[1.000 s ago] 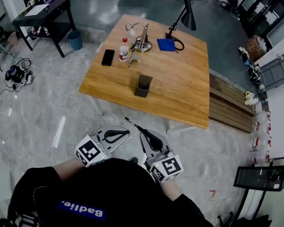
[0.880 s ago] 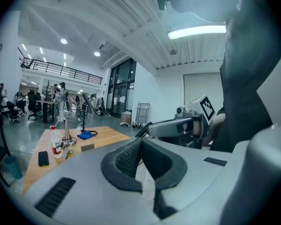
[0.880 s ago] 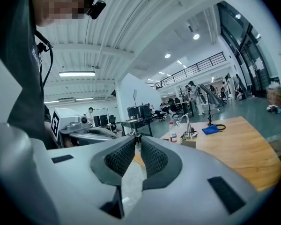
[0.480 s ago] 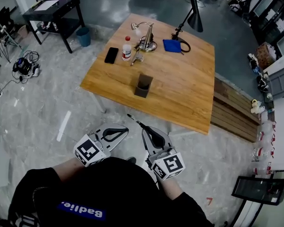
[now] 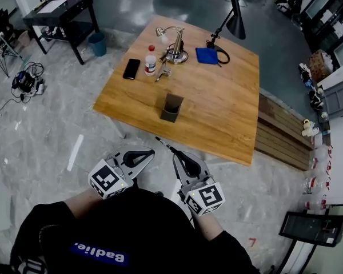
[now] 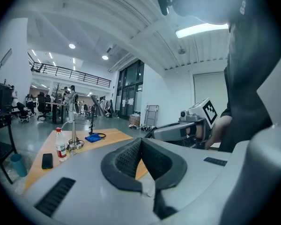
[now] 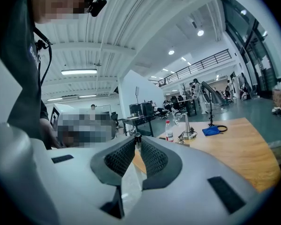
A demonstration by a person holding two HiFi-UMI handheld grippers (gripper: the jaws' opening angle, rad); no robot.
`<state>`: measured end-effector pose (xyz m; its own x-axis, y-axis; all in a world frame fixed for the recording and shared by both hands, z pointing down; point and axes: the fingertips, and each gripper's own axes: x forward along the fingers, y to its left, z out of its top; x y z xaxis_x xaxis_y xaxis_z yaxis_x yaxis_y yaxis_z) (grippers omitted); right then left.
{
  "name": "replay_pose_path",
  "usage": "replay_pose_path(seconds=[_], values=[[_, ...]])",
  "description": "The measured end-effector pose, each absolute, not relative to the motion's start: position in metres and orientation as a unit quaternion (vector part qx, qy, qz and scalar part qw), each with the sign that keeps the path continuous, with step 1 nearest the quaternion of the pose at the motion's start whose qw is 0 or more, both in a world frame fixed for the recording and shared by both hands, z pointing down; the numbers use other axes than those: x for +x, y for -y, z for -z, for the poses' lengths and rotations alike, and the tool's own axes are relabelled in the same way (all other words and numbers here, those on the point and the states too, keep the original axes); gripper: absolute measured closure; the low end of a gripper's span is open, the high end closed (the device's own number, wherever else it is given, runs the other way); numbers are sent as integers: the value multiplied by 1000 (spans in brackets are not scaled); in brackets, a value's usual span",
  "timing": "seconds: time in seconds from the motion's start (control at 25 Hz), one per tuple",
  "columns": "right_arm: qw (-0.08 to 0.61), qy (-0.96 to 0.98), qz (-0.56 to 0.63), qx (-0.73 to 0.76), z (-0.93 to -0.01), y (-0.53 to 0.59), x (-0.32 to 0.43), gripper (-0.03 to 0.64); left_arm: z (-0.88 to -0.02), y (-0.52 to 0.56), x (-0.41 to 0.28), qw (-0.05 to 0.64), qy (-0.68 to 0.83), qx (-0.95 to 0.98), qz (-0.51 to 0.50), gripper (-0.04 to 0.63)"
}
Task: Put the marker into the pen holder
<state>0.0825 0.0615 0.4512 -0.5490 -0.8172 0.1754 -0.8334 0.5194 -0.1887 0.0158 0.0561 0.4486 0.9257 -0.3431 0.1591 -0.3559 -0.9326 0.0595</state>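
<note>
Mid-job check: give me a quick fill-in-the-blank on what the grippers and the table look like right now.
The right gripper grips the marker over the ____, short of the table.
The left gripper has its jaws shut on ____.
The pen holder stands ____ on the table.
The cloth by the black lamp is ____.
Missing words: floor; nothing; upright; blue.

The square light-wood table (image 5: 217,107) stands on grey floor (image 5: 46,130). Near its front stands a dark square pen holder (image 5: 171,108), alone. Along the far side: a flat black phone (image 5: 130,68), an upright red-capped clear bottle (image 5: 150,61), a chrome desk lamp (image 5: 174,43), a blue cloth (image 5: 206,55) and a black-shaded lamp (image 5: 235,23).
</note>
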Motion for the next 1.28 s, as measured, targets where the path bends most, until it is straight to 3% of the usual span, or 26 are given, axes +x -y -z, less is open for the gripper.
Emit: replay_pose_path(seconds=[0.6,1.28], values=[[94,799,-147,575,-484,55,83,572,-446,74,-6,26,72,995,-69,586],[203,817,-209,497,-597,159,129,572,-450,135,4,51,164,981,-86,586]])
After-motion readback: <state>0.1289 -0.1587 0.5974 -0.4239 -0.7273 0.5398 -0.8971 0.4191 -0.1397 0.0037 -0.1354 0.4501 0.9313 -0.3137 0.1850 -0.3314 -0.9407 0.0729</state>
